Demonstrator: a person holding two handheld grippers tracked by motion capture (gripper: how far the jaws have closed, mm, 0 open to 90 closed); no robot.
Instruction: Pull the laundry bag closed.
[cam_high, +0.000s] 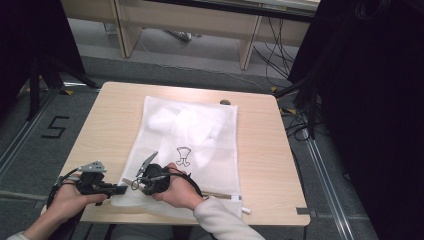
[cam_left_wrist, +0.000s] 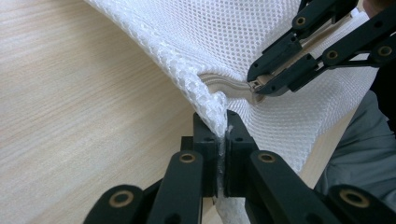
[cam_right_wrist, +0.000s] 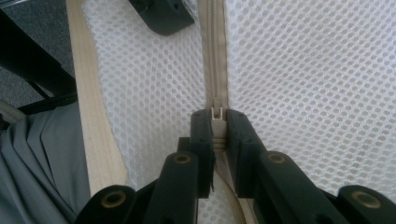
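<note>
Bag (cam_high: 187, 145), a white mesh one with a small printed figure, lies flat on the middle of the bench (cam_high: 100, 125), its zipper (cam_right_wrist: 215, 56) edge toward the person. Left claw (cam_left_wrist: 222, 135) is pressed together on a fold of mesh at the bag's near left corner, just beside the zipper's end. Right claw (cam_right_wrist: 216, 126) pinches the zipper pull (cam_right_wrist: 216, 114) on the beige tape, close to the left claw. White cloth shows through the mesh at the far end.
</note>
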